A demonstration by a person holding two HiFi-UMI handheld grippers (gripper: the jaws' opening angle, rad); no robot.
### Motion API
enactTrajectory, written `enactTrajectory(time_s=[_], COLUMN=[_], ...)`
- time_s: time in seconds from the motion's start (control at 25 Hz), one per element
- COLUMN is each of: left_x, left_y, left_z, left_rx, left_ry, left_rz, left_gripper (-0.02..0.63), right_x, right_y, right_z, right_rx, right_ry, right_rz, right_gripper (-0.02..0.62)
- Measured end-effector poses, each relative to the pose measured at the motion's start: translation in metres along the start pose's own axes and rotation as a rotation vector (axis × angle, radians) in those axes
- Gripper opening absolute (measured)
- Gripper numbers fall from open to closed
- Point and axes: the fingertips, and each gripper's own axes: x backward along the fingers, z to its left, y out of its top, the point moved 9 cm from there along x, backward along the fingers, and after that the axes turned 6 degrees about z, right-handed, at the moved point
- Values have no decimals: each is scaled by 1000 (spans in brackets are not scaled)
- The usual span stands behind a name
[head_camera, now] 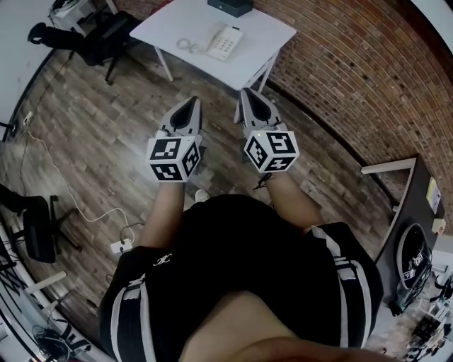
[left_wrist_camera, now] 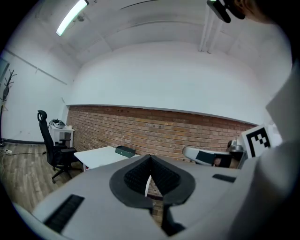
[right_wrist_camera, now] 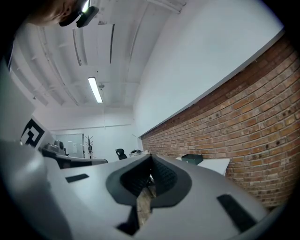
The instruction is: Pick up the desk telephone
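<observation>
desk telephone (head_camera: pixel 225 41) mid tabletop (head_camera: pixel 170 25), dark box (head_camera: pixel 230 6) at far edge, office chair (head_camera: pixel 99 39) left, brick wall (head_camera: pixel 354 63) right, wood floor (head_camera: pixel 106 141) between, left gripper (head_camera: pixel 194 100) and right gripper (head_camera: pixel 245 92) fingers pressed together

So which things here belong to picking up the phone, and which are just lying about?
Job: desk telephone, white table under it, left gripper, right gripper, both shut and empty.
Lying about: dark box on the table, office chair, power strip on the floor.

white table (head_camera: pixel 262 32) – dark box (head_camera: pixel 230 6) at far edge | office chair (head_camera: pixel 99 35) beside it | brick wall (head_camera: pixel 354 78) – behind
</observation>
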Motion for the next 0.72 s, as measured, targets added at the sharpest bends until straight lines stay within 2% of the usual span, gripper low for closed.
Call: enactTrajectory(time_s=[0.48,0.72], left_x=[22,24], left_y=[4,2], left_z=[77,95], left_rx=[-17,-23], left_ry=[-99,-140], left_rz=[-5,5], left_gripper=[2,2], right_x=[-33,-44], right_y=[-12,-16], right_z=[70,85], right_rx=[-5,-5], right_ry=[-83,-112], right_rz=[-37,-31], right_gripper=[-2,-2])
